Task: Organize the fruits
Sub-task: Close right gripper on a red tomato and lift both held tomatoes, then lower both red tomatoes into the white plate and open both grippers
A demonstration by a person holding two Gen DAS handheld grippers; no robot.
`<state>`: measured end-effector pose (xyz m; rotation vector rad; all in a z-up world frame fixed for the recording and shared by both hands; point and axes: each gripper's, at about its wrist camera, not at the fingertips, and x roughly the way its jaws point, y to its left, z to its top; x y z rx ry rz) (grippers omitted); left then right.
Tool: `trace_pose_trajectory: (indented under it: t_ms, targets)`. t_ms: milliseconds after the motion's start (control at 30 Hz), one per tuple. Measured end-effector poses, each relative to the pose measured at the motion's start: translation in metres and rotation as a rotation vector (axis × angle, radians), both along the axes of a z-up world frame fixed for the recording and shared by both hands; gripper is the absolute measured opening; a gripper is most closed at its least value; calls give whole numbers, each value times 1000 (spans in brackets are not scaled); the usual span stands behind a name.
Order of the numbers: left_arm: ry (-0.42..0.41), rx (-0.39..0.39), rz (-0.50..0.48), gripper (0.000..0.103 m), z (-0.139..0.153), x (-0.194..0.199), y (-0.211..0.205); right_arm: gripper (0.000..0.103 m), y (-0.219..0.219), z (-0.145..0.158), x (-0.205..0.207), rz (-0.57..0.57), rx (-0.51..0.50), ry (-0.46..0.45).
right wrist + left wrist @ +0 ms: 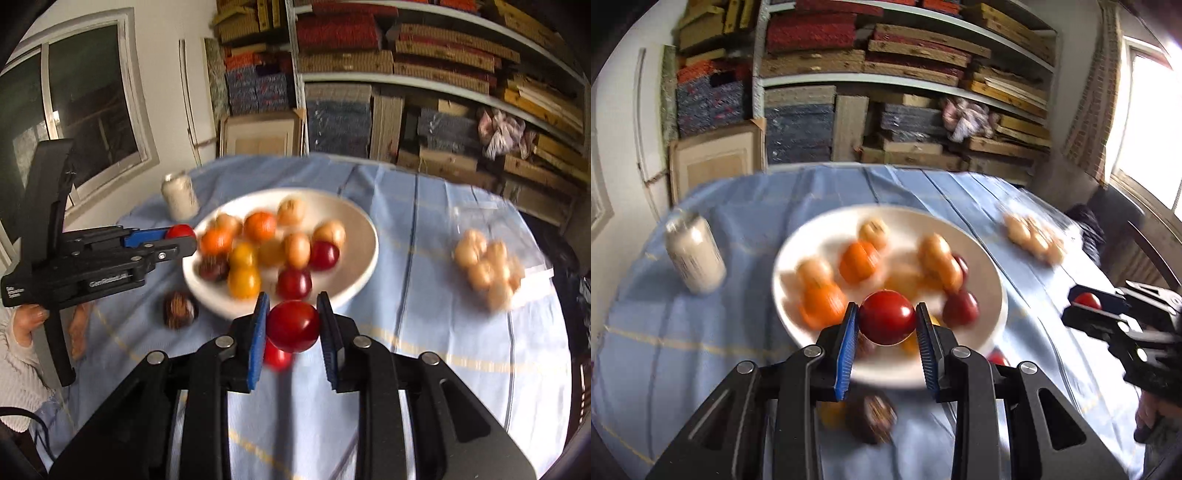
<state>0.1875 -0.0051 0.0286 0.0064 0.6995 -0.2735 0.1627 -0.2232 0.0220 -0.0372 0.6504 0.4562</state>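
Observation:
My left gripper (886, 310) is shut on a glossy red round fruit (886, 323), held above the near rim of a white plate (812, 236). The plate carries several orange, yellow, tan and dark red fruits. My right gripper (293, 306) is shut on a second red fruit (293, 328) just in front of the plate (354, 221). Each gripper shows in the other's view, the right gripper (1086, 301) at the right and the left gripper (181, 236) at the plate's left edge. Both views are blurred.
On the blue cloth lie a red fruit (277, 357), a dark brown fruit (180, 309) and a yellow fruit (833, 413). A clear bag of pale fruits (487, 269) lies right of the plate, a white bottle (181, 197) behind it at the left. Shelves of boxes fill the back wall.

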Motion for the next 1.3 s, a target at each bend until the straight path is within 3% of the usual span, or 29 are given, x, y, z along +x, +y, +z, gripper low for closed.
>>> trace_pose_trajectory:
  t_ms: [367, 733, 1033, 1300]
  targets:
    - [16, 35, 97, 31, -6, 84, 8, 25, 54, -8, 75, 73, 44, 28]
    - [83, 36, 120, 31, -35, 144, 12, 25, 80, -34, 104, 109, -4, 62]
    - [119, 29, 133, 32, -45, 157, 16, 29, 84, -43, 111, 118, -7, 78]
    - [94, 33, 138, 35, -33, 134, 19, 37, 72, -31, 101, 98, 32, 60]
